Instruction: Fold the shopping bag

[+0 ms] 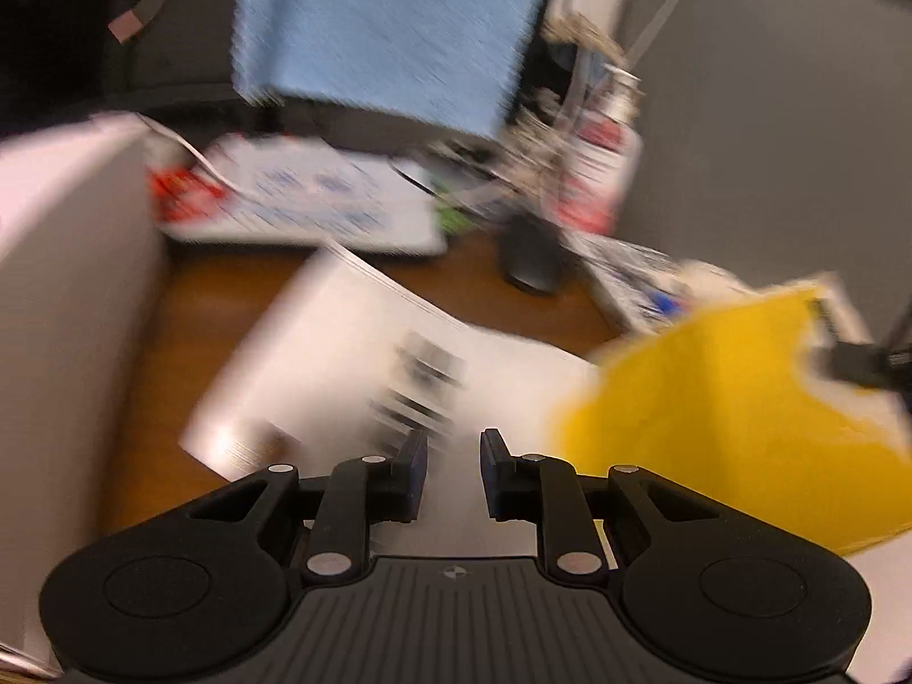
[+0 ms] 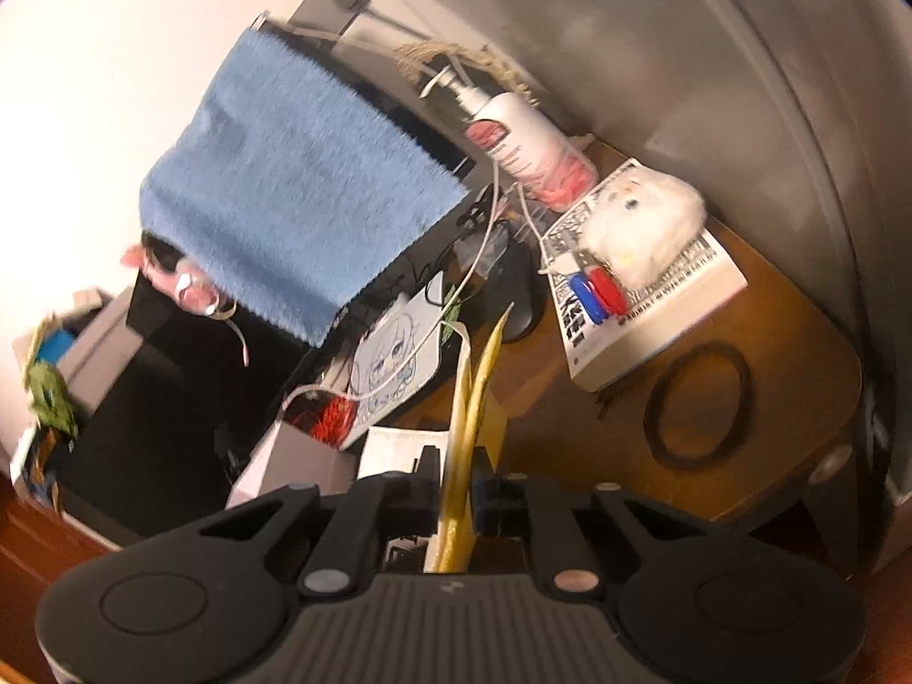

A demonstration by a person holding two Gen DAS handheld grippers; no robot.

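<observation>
Fold is barely under way, as I read it. My right hand-held gripper (image 2: 463,499) is clamped on the yellow shopping bag (image 2: 476,399): in the right wrist view the bag runs edge-on between the jaws as thin yellow layers, so I'm pinching at least a doubled edge. In the left wrist view the same bag (image 1: 707,399) shows as a broad yellow sheet held up at the right, above the desk (image 1: 456,279), with my right hand-held gripper (image 1: 855,362) at its far edge. Whether the sheet's lower part touches the white booklet (image 1: 353,353) under it I cannot tell; the frame is smeared.

My left hand-held gripper (image 1: 453,473) has its jaws at a narrow gap, nothing between them, only the booklet seen through the gap. It sits just beside the bag's near edge, not touching.

Done so far, judging from this: bag picked up by one side, maybe one layer doubled over. Left to do: get the left side on the free edge, bring it across, lay the bag flat, crease, repeat till compact. No flat folded packet is visible anywhere.

Desk is cluttered: blue towel (image 2: 296,188) hanging behind, lotion bottle (image 2: 524,142), black hair tie (image 2: 698,402). Clear space for laying the bag down looks tight.
</observation>
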